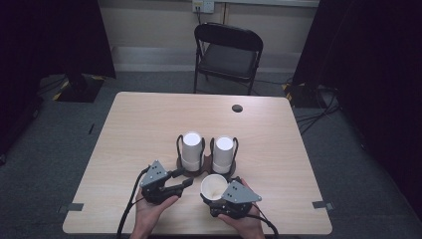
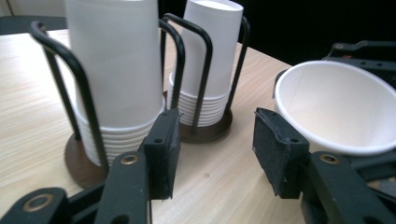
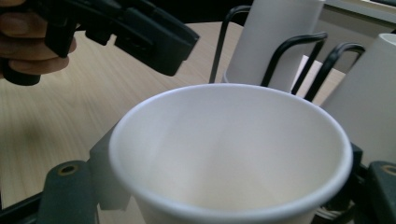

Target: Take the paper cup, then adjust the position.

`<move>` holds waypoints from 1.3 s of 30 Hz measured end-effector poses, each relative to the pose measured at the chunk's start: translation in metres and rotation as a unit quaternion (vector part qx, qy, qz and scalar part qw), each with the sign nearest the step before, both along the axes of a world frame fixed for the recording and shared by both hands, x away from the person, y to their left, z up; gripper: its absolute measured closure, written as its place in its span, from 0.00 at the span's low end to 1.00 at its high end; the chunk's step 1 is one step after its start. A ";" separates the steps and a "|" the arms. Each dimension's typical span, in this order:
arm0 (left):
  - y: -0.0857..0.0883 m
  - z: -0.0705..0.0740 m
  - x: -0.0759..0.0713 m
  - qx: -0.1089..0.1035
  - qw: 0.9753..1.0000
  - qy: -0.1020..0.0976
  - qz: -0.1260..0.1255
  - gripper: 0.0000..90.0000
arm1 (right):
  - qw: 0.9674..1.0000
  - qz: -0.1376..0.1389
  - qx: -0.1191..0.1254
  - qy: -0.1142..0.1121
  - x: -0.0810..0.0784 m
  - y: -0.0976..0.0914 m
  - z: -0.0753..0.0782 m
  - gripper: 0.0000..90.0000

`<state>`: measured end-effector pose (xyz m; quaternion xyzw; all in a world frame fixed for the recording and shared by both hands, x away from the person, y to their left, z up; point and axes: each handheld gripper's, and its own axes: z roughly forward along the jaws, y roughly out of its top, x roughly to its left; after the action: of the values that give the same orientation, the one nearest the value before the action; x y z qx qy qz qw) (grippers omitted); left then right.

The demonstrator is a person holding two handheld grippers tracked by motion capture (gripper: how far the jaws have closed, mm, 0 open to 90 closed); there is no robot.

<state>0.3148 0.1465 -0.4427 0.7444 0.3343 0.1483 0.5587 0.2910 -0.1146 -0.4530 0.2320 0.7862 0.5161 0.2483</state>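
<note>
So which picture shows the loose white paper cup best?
The right gripper view: the loose white paper cup sits close, mouth open. The left gripper view shows part of it at its edge; the high view shows it small.

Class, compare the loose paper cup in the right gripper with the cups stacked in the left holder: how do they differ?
The loose cup is single and mouth-up, tilted, gripped by the right gripper. The stacked cups are many, nested upside down, standing upright in a black wire holder on the table. Both are plain white paper.
</note>
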 end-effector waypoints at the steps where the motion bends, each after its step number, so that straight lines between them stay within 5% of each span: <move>1: 0.001 -0.001 -0.001 0.000 1.000 0.000 0.005 0.51 | 1.000 -0.001 0.005 0.001 0.000 -0.002 0.000 0.26; 22: 0.021 -0.032 -0.006 -0.014 0.997 -0.006 0.071 0.23 | 0.997 -0.053 0.051 0.025 0.012 -0.039 0.006 0.26; 25: 0.023 -0.037 -0.008 0.006 0.996 -0.009 0.087 0.22 | 0.996 -0.064 0.055 0.025 0.014 -0.045 0.009 0.26; 39: 0.035 -0.051 -0.011 0.009 0.988 -0.021 0.153 0.17 | 0.989 -0.123 0.078 0.018 0.030 -0.079 0.020 0.26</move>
<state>0.3040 0.1817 -0.4934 0.6866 0.4307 0.2506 0.5294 0.3206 -0.1935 -0.4335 0.3546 0.7134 0.5371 0.2772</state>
